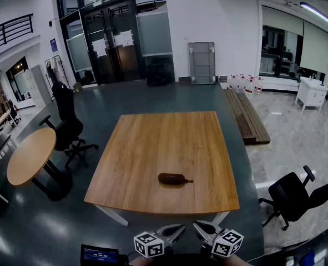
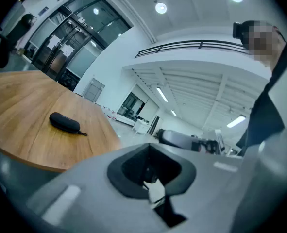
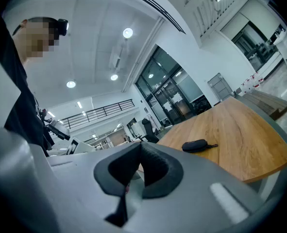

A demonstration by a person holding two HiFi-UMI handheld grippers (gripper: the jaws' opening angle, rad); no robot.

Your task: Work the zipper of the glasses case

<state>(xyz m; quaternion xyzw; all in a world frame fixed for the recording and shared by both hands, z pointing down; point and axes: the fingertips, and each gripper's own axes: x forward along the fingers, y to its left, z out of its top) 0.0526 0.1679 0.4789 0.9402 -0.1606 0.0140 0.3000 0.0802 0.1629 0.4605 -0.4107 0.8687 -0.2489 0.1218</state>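
At the left of the head view a round wooden table [image 1: 30,155] is seen, with a black chair [image 1: 69,131] beside it. In the middle stands the square tabletop [image 1: 169,140], made of light wood with a fine grain; its legs are mostly hidden under it. The case [image 1: 172,179] lies on the tabletop near the front edge, well apart from both grippers. It is dark, long and rounded, with a matte surface. A thin pull [image 1: 188,180] sticks out at its right end. The case is too small for the zipper to be made out as open or closed.

At the bottom edge the left gripper [image 1: 172,233] and the right gripper [image 1: 204,229] are shown only in part, and the hands are cut off. A white cube with black square markers is carried by each. In the left gripper view the smooth grey jaws are pressed together around a dark padded hollow, and nothing is held. In the right gripper view the jaws are likewise closed and empty, and ribbed pads are seen there.
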